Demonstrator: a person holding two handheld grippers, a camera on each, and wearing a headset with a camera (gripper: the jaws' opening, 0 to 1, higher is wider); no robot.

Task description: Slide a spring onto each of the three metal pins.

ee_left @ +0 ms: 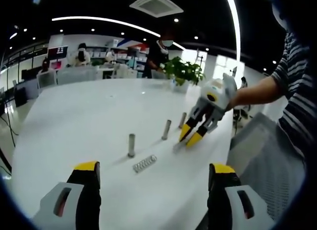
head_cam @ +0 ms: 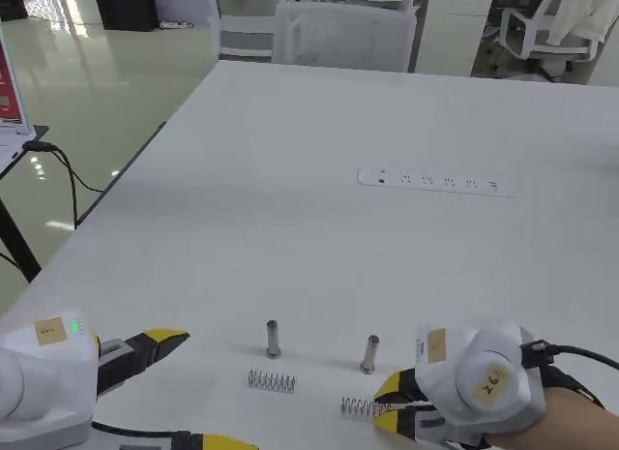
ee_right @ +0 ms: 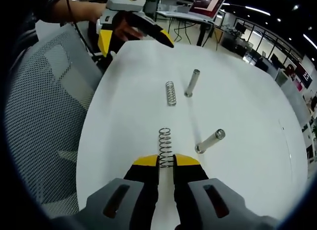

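A white workbench (head_cam: 290,179) fills the scene. The right gripper (ee_right: 166,161), yellow-tipped, is clamped on the near end of a thin coiled steel spring (ee_right: 165,141), which lies flat and points to 12 o'clock in the right gripper view. A second coiled spring (ee_right: 171,93) lies loose beyond it. At that spring's 2 o'clock stands a short silver metal pin (ee_right: 192,83), and a second pin (ee_right: 210,141) stands at 3 o'clock of the held spring; both are bare. In the left gripper view a third pin (ee_left: 183,119) is small and partly hidden behind the right gripper. The left gripper (ee_left: 154,168) has its jaws spread wide, empty, with its body cut off at 6 o'clock.
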